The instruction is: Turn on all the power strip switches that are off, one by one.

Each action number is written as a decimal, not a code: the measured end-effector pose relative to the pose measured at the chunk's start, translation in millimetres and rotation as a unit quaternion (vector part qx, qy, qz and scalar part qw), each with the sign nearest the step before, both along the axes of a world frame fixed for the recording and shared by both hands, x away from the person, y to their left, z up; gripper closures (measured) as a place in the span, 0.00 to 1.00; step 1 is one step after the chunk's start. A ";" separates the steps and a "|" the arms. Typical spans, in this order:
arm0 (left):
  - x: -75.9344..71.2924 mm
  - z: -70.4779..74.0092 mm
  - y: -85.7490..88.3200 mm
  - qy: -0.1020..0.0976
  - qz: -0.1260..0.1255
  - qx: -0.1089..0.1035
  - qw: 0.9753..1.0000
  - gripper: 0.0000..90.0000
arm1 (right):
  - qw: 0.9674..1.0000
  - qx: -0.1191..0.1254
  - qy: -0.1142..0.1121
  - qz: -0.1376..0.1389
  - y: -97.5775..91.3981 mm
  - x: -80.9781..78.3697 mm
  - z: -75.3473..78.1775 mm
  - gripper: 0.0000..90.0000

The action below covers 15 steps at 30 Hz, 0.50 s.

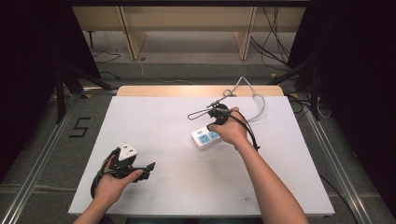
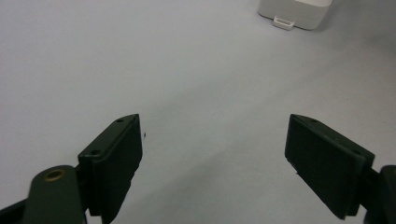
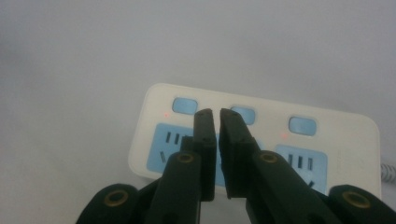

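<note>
So the work here looks like flipping the switches on a white power strip (image 1: 206, 137) that sits right of center on the counter (image 1: 154, 116), with its grey cord (image 1: 256, 100) looping off toward the far edge. The right gripper (image 3: 214, 112) hangs right over the strip, jaws almost together with just a thin slit between them and nothing pinched in there. From the right gripper view the tips sit just in front of the middle blue switch (image 3: 243, 115), between the left one (image 3: 184, 105) and the right one (image 3: 302, 125). There's a tiny red light by the left and right switches, so my guess is those are on. I can't tell if the tips actually touch the strip or just hover above it. I'd say this is the poking step: using the nearly closed jaws like a fingertip on a button. The next move needs the tips lined up square on one switch and pushed straight down, gently, so the strip doesn't skid on the smooth counter. The left gripper (image 2: 212, 140) is parked well away near the front left, jaws spread wide, holding nothing, resting low over bare counter.
</note>
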<state>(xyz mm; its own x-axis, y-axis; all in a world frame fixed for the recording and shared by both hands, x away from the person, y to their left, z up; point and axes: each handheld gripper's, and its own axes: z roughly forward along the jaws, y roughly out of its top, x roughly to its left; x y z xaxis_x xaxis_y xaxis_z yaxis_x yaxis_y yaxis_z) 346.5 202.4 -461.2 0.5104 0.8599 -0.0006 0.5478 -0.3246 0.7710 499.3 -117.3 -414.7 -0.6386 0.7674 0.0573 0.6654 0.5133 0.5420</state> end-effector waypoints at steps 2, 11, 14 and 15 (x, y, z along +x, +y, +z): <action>0.0 0.0 0.2 0.000 0.000 0.000 1.000 0.21 | 1.000 0.003 -0.001 -0.004 -6.4 -3.4 -0.8 0.93; 0.1 -0.2 0.1 -0.001 0.000 0.000 1.000 0.21 | 0.999 0.023 -0.014 -0.022 -39.6 -21.2 -7.2 0.85; 0.3 -0.3 0.2 -0.001 0.001 -0.001 1.000 0.21 | 0.999 0.026 -0.015 -0.025 -44.4 -24.1 -7.7 0.82; 0.3 -0.3 0.2 -0.001 0.001 -0.001 1.000 0.21 | 0.999 0.027 -0.020 -0.026 -48.7 -26.8 -8.0 0.80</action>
<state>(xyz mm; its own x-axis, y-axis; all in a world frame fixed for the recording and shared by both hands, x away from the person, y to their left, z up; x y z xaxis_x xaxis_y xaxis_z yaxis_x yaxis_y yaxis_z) 346.8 202.7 -461.5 0.5086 0.8610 -0.0013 0.5472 -0.3221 0.7725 472.4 -165.9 -422.7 -0.6006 0.7960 0.0752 0.6676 0.4475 0.5950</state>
